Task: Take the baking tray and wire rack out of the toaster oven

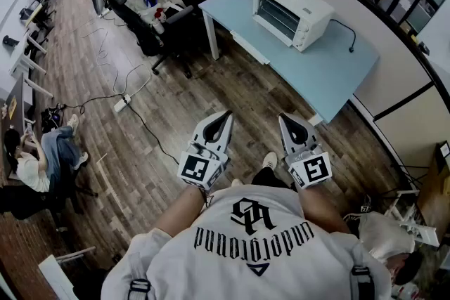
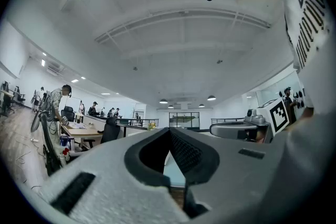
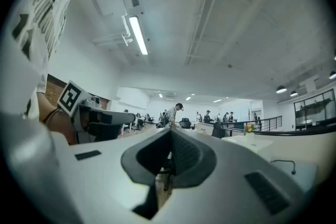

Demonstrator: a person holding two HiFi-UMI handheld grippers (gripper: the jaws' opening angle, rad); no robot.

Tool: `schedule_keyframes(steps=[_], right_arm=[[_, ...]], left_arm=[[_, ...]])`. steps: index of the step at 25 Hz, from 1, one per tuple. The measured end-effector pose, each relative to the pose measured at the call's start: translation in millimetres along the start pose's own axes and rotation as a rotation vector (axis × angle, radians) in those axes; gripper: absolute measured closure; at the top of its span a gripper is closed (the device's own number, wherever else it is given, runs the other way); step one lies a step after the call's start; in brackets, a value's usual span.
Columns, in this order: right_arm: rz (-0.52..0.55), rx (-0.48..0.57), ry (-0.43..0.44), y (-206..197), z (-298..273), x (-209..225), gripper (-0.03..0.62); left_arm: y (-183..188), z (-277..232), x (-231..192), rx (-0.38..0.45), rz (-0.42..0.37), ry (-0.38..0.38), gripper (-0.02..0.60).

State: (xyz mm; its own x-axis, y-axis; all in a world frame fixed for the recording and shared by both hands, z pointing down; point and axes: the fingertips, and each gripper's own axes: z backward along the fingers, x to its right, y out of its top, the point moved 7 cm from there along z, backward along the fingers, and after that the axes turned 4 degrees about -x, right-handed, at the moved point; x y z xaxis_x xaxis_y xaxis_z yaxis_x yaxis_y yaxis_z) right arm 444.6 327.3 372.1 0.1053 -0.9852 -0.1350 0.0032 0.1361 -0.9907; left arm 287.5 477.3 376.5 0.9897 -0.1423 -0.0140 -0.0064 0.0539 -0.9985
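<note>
Over wooden floor (image 1: 140, 172), left gripper (image 1: 226, 116) and right gripper (image 1: 285, 120) both sit closed, holding nothing.

Far right: boxy white toaster oven (image 1: 292, 12), casing smooth and faintly glossy like painted metal, door pane dark and shiny like glass; under it a pale blue rectangular table top (image 1: 330, 74), smooth and matt. The brown wood-look plank floor (image 1: 140, 151) shows grain and a low sheen. Near: left gripper (image 1: 225, 114) and right gripper (image 1: 284, 118) have matt pale grey plastic shells, finely grainy close up, with dark ribbed pads (image 2: 185, 153); the light grey sweatshirt (image 1: 253, 242) is soft matt cloth with black print.
</note>
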Motion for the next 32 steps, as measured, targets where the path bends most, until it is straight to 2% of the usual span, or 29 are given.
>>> schedule_keyframes(steps=[10,19,22,23,26,32], right_arm=[[-0.003,-0.003,0.001,-6.0,-13.1,14.1,0.591],[-0.014,-0.010,-0.013,-12.8,-26.5,43.5,0.588],[-0.019,-0.019,-0.012,-16.8,-31.9,54.9,0.584],[-0.024,-0.026,-0.012,-18.4,-34.0,59.8,0.534],[-0.044,-0.043,-0.015,-24.2,-40.3,77.7,0.465],[-0.083,-0.060,-0.017,-38.2,-54.3,120.7,0.401]], left_arm=[[-3.3,-18.3,-9.7,-0.009,-0.004,-0.001,0.575],[-8.2,-50.9,-15.4,-0.025,0.002,0.010,0.573],[-12.0,-64.6,-16.9,-0.029,0.005,0.008,0.540],[-13.3,-69.9,-17.7,-0.029,0.008,0.007,0.532],[-17.5,-88.7,-20.4,-0.036,0.020,0.009,0.489],[-28.8,-135.0,-24.8,-0.057,0.037,0.018,0.410]])
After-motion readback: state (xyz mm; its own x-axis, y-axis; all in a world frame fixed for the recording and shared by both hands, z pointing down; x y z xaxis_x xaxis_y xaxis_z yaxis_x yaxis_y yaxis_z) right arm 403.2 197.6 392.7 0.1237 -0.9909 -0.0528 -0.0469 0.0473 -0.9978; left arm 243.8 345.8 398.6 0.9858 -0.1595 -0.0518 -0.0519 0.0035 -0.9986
